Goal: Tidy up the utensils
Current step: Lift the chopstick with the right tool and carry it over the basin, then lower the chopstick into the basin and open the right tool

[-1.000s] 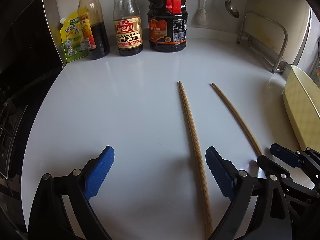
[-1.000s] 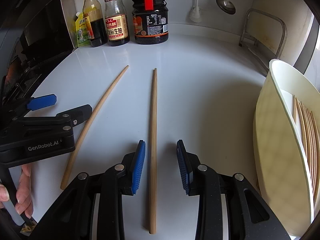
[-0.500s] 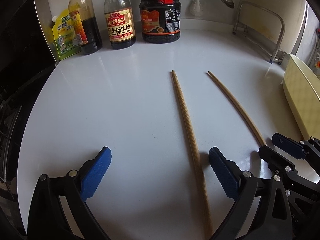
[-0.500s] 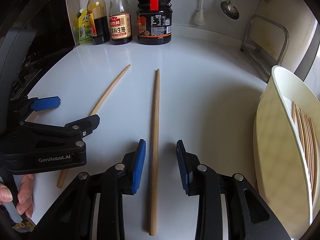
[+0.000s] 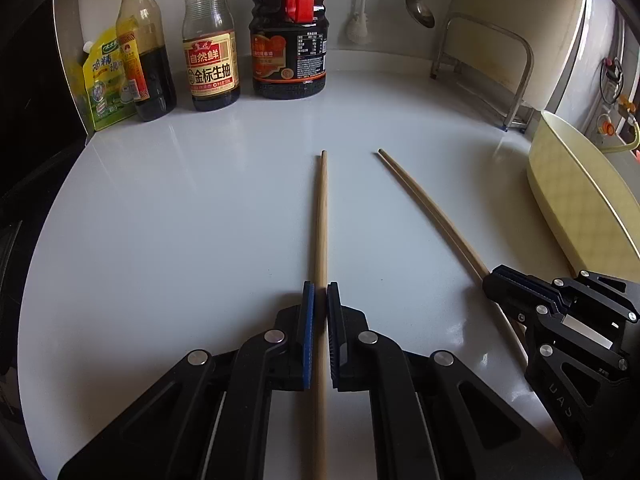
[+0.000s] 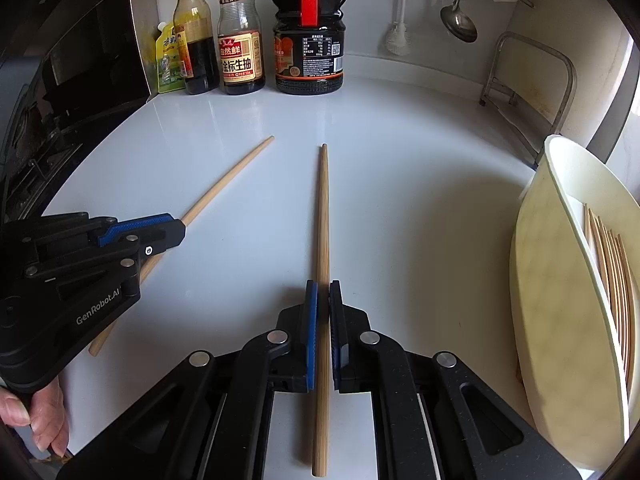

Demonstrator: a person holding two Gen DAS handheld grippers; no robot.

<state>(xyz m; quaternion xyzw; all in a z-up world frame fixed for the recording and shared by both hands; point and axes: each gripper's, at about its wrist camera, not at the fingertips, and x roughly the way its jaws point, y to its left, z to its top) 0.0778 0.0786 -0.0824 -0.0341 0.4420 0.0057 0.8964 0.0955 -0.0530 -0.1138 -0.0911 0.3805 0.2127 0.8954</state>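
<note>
**Two chopsticks on the counter, each one pinched by a gripper**

Two wooden chopsticks lie on the white counter (image 5: 180, 208), well apart from each other. The left gripper (image 5: 321, 300) has its blue pads pressed together on the left chopstick (image 5: 321, 216). In the left wrist view its long axis runs from near to far, almost straight, and the far end points toward the bottles at the back wall. The near end passes between the fingers and goes out of the picture at the bottom.

The right gripper (image 6: 323, 298) pinches the right chopstick (image 6: 323, 208) in the same way. This stick also runs from near to far and its thinner tip is at the far end. Its near end is visible under the gripper body. In the left wrist view the same right chopstick (image 5: 432, 208) looks slanted, with its far tip leaning to the left, and the right gripper (image 5: 496, 280) closes on it low at the right.

At the right side of the counter stands a cream-colored tray (image 6: 536, 280). Inside it several more chopsticks (image 6: 612, 272) lie side by side, also with the long axis from near to far.

At the far edge stand three sauce bottles (image 5: 211, 60) and a green pouch (image 5: 105, 80). A ladle (image 6: 460, 20) hangs on the wall, and a metal rack (image 5: 516, 64) stands at the far right.
</note>
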